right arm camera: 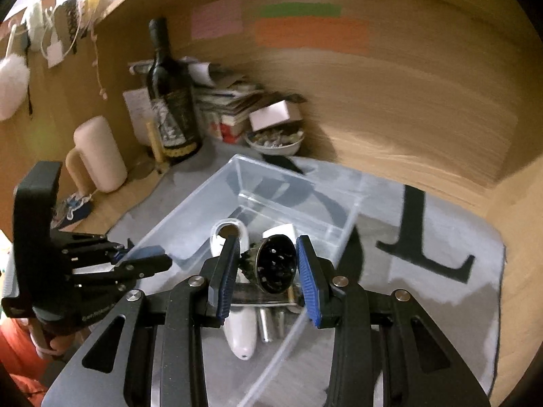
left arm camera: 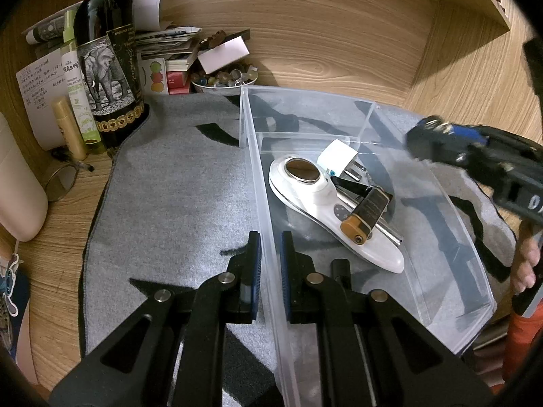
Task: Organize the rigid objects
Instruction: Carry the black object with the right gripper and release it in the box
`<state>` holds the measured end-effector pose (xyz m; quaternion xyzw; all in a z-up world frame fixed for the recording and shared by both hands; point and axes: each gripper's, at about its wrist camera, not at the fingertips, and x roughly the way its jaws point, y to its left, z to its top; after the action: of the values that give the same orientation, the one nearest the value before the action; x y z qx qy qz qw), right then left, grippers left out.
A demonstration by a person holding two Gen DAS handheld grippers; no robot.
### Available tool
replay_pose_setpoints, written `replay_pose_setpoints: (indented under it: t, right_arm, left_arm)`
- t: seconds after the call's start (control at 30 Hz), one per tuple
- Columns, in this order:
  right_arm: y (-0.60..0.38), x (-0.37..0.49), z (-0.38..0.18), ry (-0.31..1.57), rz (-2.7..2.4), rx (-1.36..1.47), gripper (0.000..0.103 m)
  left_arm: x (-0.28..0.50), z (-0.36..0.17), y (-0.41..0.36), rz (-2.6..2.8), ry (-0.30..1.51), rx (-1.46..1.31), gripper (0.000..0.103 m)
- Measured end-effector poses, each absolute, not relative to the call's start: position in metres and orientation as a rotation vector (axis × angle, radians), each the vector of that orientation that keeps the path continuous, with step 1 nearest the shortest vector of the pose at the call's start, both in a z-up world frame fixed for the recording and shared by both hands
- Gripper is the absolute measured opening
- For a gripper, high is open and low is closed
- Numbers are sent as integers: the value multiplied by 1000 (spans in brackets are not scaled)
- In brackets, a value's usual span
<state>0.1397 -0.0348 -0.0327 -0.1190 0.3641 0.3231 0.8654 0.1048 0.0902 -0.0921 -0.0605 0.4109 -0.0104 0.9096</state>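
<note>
A clear plastic bin [left arm camera: 451, 230] stands on a grey mat [left arm camera: 176, 183]. In it lie a white handheld device with a metal disc [left arm camera: 305, 183], a white plug adapter [left arm camera: 339, 159] and a dark padlock [left arm camera: 368, 213]. My left gripper [left arm camera: 269, 264] is shut on the bin's near left wall [left arm camera: 268, 237]. My right gripper [right arm camera: 268, 271] is above the bin [right arm camera: 237, 176] and holds a round black perforated object [right arm camera: 275, 264] between its pads; whether it is clamped is unclear. The right gripper also shows, blurred, in the left wrist view [left arm camera: 427, 142].
A wine bottle [left arm camera: 105, 57], small tubes [left arm camera: 69, 129], stacked papers [left arm camera: 169, 44] and a bowl of beads [left arm camera: 224, 79] crowd the back left corner. A cream mug [right arm camera: 98, 156] stands at the left. Wooden walls close the back and right.
</note>
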Motion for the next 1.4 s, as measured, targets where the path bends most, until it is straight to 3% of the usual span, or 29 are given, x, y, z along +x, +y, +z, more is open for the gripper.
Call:
replay_pose_setpoints:
  t: [0.67,0.7,0.77,0.93,1.07,1.4]
  right_arm:
    - [2,165,-75,952,713,-366,32]
    - [1,165,-74,948,707,-361,34]
    - [-2,165,-70,929,698,-347,50]
    - [-8,162,-55,869,685,-329,61]
    - [-14,157,-40,818,676,-312,78]
    - [-45,134,-15,726,624,-273,82]
  left_arm:
    - [107,-92,88,-24,846,-126,11]
    - [106,-92,88,-24,846,-126,11]
    - [106,-92,88,-24,846,-127,11]
    - [107,-92,88,-23,846,-127,11]
    - [107,-92,88,-24,845,-130,11]
    - [107,-92,89,-24,845,-131,10]
